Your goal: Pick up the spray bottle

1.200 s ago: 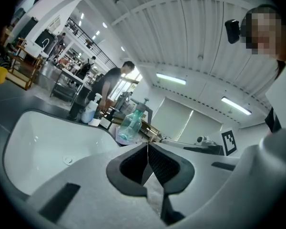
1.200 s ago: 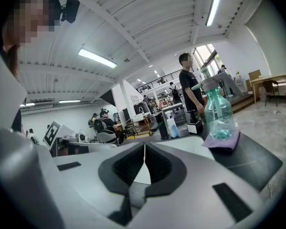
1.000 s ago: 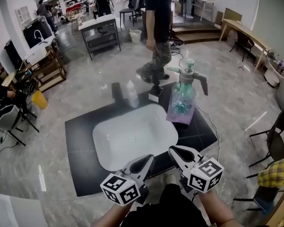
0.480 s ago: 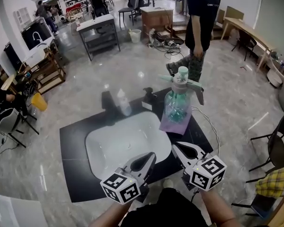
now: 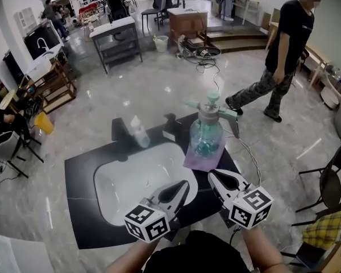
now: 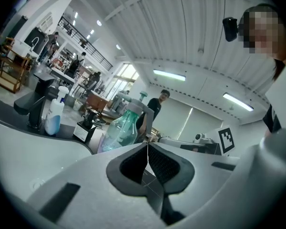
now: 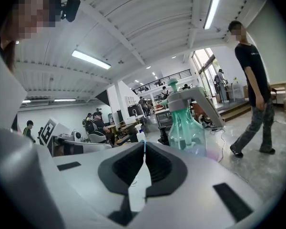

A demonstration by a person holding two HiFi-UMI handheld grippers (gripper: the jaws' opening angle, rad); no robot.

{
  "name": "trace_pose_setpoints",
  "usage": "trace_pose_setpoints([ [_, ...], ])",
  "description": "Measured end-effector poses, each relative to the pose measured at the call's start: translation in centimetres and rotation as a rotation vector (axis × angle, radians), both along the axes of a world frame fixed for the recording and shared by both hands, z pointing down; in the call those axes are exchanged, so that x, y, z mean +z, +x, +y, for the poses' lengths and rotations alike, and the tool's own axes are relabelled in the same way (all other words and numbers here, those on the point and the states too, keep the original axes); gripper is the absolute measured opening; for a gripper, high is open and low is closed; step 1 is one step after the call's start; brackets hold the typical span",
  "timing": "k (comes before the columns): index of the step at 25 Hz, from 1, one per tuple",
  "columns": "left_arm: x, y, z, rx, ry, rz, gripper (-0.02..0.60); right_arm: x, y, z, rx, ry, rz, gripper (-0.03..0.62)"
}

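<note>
A clear green spray bottle (image 5: 206,135) with a grey pump head stands upright on a purple cloth (image 5: 200,160), on the black counter to the right of the white sink (image 5: 131,181). It also shows ahead in the left gripper view (image 6: 123,128) and the right gripper view (image 7: 187,128). My left gripper (image 5: 183,185) is shut and empty over the sink's front right edge. My right gripper (image 5: 214,177) is shut and empty too, just short of the cloth in front of the bottle. Neither gripper touches the bottle.
A black faucet (image 5: 120,133) and a small white bottle (image 5: 139,134) stand behind the sink. A small black box (image 5: 170,128) sits left of the spray bottle. A person (image 5: 278,56) walks across the floor at the back right. A cable (image 5: 247,152) trails off the counter's right side.
Both grippers have come closer to the counter and the spray bottle, still shut. The person has walked from behind the bottle toward the right.
</note>
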State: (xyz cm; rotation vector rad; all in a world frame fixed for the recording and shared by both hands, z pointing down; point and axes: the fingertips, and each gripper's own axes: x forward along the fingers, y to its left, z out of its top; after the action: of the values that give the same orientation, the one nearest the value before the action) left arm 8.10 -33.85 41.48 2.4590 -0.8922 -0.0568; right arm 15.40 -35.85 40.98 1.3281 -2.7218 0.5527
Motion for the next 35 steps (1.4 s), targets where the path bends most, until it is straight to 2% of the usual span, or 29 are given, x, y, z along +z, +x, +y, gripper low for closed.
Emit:
trace_pose_setpoints([
  [11,-0.1,3.2,-3.6,0.004,0.010,-0.001,0.008,-1.0,3.9,-3.4,0.028,0.044,0.013,0.011],
  [12,-0.1,3.4,-3.8,0.004,0.014,-0.002,0.008,-1.2,4.4,-3.6,0.036,0.051,0.014,0.019],
  [14,-0.3,3.7,-4.4,0.001,0.021,-0.005,0.008,-1.7,5.3,-4.1,0.048,0.064,0.018,0.120],
  [24,-0.6,4.6,-6.6,-0.014,0.041,-0.020,0.008,-3.8,9.9,-7.4,0.121,0.153,0.083,0.178],
  [30,-0.3,5.1,-7.9,-0.027,0.041,-0.037,0.008,-5.3,10.4,-9.8,0.061,0.229,0.100,0.236],
  [35,0.1,4.9,-8.6,-0.043,0.030,-0.042,0.008,-5.7,10.0,-11.8,-0.008,0.262,0.117,0.255],
])
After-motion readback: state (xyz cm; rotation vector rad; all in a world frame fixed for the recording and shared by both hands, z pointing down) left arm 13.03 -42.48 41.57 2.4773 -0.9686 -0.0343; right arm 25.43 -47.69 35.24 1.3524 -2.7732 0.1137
